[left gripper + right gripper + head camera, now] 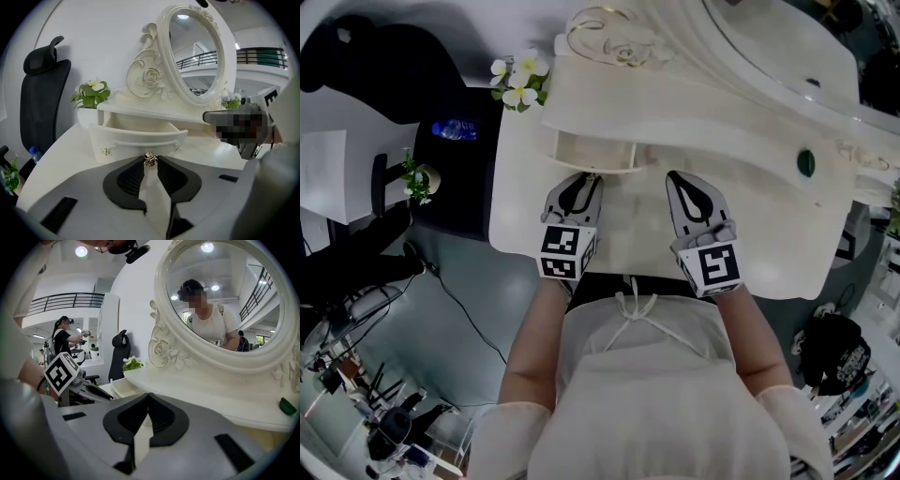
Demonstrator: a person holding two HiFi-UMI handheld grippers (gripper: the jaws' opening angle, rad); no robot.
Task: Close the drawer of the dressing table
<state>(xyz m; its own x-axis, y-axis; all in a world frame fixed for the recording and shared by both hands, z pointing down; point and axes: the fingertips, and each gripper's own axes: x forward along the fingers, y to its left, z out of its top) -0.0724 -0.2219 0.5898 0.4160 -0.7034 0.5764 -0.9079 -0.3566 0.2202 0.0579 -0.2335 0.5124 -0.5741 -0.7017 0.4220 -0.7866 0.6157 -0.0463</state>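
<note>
Cream curved-front drawer (140, 139) stands pulled out at frame centre. Left gripper (150, 162) clamps its small silvery knob (149, 158); right gripper (148, 396), beside it, has jaws together, empty. Pushing it shut apparently remains.

The drawer (591, 153) stuck out in the middle of the frame, over the worktop (520, 211). Flowers (518, 80) stood at the upper left, the mirror (787, 37) at the upper right. The drawer's knob (149, 159) sat in the left gripper (589, 176).
</note>
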